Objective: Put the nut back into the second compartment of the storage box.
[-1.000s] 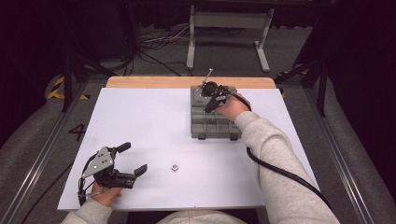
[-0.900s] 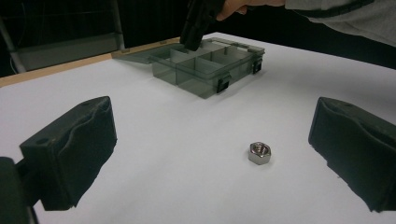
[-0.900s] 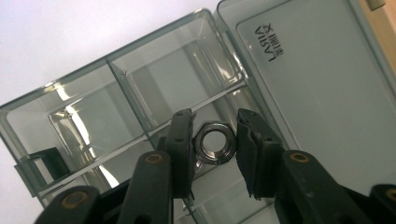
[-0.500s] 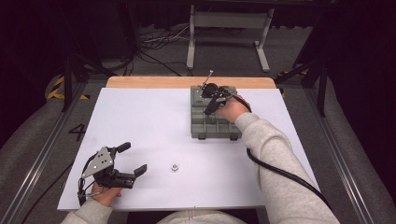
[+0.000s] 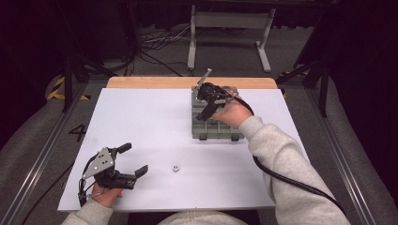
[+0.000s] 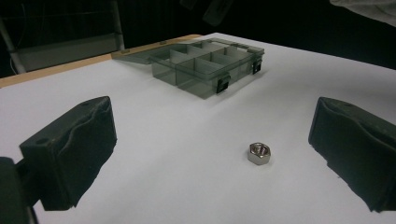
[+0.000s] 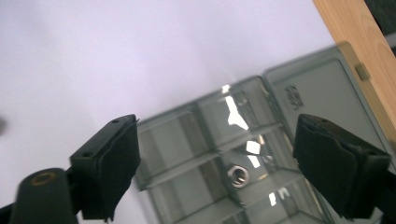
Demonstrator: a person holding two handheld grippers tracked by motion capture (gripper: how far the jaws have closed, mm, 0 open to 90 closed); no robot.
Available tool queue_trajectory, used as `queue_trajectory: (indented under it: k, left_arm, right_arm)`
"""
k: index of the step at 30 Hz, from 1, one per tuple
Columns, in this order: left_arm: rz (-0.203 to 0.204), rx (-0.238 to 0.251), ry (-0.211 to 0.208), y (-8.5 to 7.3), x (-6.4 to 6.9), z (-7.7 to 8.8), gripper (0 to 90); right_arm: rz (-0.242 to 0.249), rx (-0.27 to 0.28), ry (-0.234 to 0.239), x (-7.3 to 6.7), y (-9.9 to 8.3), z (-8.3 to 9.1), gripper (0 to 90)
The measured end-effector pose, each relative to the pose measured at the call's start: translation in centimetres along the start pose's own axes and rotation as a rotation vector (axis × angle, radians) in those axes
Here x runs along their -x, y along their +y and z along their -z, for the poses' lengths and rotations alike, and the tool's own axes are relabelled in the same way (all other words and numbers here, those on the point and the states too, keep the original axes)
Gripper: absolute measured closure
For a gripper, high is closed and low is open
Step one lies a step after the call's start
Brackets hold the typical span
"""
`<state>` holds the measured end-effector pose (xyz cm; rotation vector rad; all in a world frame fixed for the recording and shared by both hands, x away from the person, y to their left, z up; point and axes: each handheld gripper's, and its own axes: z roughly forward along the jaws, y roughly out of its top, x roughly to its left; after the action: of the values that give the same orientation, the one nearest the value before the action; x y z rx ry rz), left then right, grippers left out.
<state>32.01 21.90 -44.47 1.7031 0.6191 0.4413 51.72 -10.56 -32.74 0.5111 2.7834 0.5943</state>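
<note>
Over at the far side of the table (image 5: 141, 112), the right gripper (image 5: 205, 114) hangs above the grey compartment box (image 5: 213, 129), and its jaws have just been opening. They now stand wide apart with nothing between them. Down through those jaws, in the right gripper view, a shiny nut (image 7: 237, 176) lies in one of the box's compartments, clear of both pads. The box's lid (image 7: 322, 98) lies flat and open beside the compartments, reaching toward the wooden edge of the table (image 7: 350, 37). The person's right hand (image 5: 230, 112) wraps the gripper's body, a grey sleeve (image 5: 286, 164) running back toward the near edge, a black cable (image 5: 291, 180) trailing along it.

Near the front left corner, the left gripper (image 5: 136, 161) rests low on the white sheet (image 5: 155, 126), its jaws spread wide and holding nothing. A second nut (image 5: 176, 167) lies on the sheet just to the side of it, well apart from the box. In the left gripper view this nut (image 6: 259, 153) sits out ahead between the two black pads, untouched, nearer the right-hand one, with the box (image 6: 205, 67) farther off behind it, latches facing this way.
</note>
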Motion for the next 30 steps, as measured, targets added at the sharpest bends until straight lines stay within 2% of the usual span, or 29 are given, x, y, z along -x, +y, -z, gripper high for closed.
queue_trajectory:
  k: [3, 6, 7, 8, 9, 10, 12, 16, 20, 21, 22, 30]
  left_arm:
    - [-0.008, -0.005, 0.002, 0.0, 0.0, 0.0, 1.7]
    - [0.003, 0.002, 0.001, 0.0, 0.0, 0.0, 1.7]
    - [0.003, 0.002, 0.001, 0.0, 0.0, 0.0, 1.7]
    - [0.004, 0.002, 0.001, 0.0, 0.0, 0.0, 1.7]
    - [0.004, 0.005, 0.001, 0.0, 0.0, 0.0, 1.7]
    - [0.004, 0.006, 0.001, 0.0, 0.1, 0.0, 1.7]
    - [0.002, 0.006, 0.001, 0.0, 0.1, 0.0, 1.7]
    - [-0.001, 0.007, 0.002, 0.0, 0.0, 0.0, 1.7]
    - [0.003, 0.007, 0.002, 0.0, 0.1, 0.0, 1.7]
    - [0.003, 0.007, 0.002, 0.0, 0.1, 0.0, 1.7]
    - [-0.004, 0.004, 0.001, 0.0, 0.0, 0.0, 1.7]
    - [-0.002, 0.005, 0.002, 0.0, 0.0, 0.0, 1.7]
  right_arm:
    - [0.059, 0.012, 0.026, -2.1, 0.6, 0.8, 11.0]
    - [0.097, 0.022, 0.049, -4.0, 1.1, 1.3, 10.2]
    - [0.097, 0.022, 0.049, -4.0, 1.1, 1.3, 10.2]
    - [0.137, 0.026, 0.057, -4.9, 1.3, 1.6, 9.9]
    - [0.141, 0.026, 0.063, -5.5, 1.4, 1.7, 9.8]
    - [0.168, 0.029, 0.072, -6.5, 1.6, 1.9, 9.6]
    - [0.169, 0.03, 0.077, -6.9, 1.7, 2.0, 9.5]
    - [0.222, 0.027, 0.097, -8.7, 1.9, 1.9, 9.5]
    - [0.249, 0.02, 0.115, -10.2, 1.9, 1.3, 8.7]
    - [0.249, 0.02, 0.115, -10.2, 1.9, 1.3, 8.7]
    - [0.266, 0.012, 0.114, -11.1, 1.8, 0.7, 6.8]
    - [0.292, 0.005, 0.156, -12.7, 1.5, -1.0, 7.7]
